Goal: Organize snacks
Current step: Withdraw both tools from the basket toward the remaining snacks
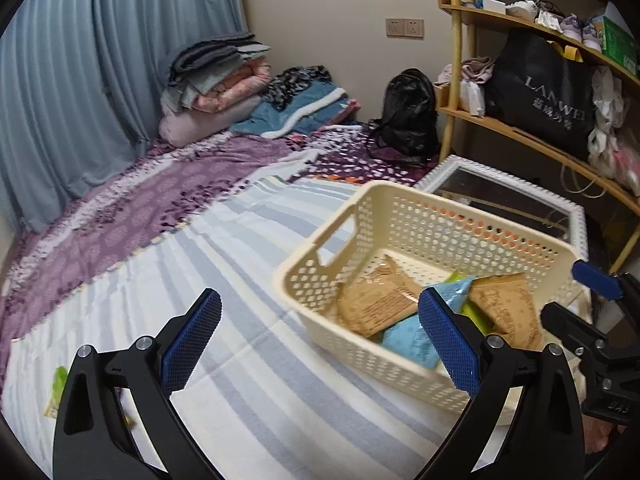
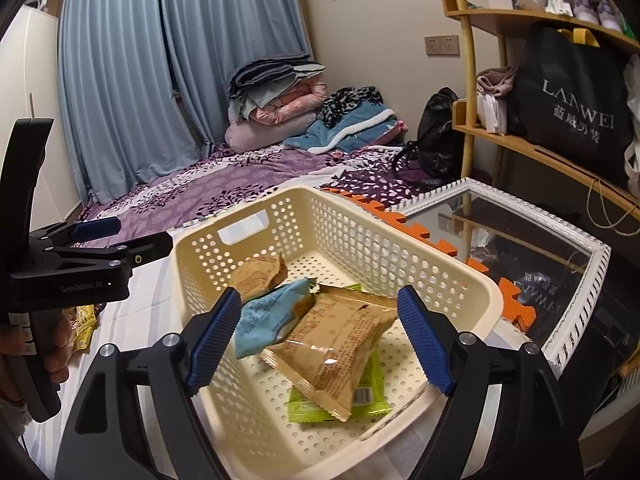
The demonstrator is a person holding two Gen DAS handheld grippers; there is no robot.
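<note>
A cream perforated basket [image 1: 416, 208] [image 2: 448, 276] stands on the striped bed sheet. It holds two brown snack packets [image 2: 336, 340] [image 2: 256, 276], a light blue packet [image 2: 268, 316] and a green packet [image 2: 374, 380]. My right gripper [image 2: 320, 340] is open and empty, hovering over the basket. My left gripper [image 1: 320, 344] is open and empty, left of the basket above the sheet. A green packet [image 1: 56, 390] lies on the sheet at far left. Yellow packets [image 2: 82, 324] lie behind the left gripper's body [image 2: 72, 264].
A white-framed mirror [image 2: 520, 240] and orange foam mats [image 2: 416, 232] lie right of the basket. A wooden shelf [image 1: 532, 136] with a black bag stands at right. Folded bedding [image 1: 224, 88] and a black backpack [image 1: 408, 112] sit at the far wall.
</note>
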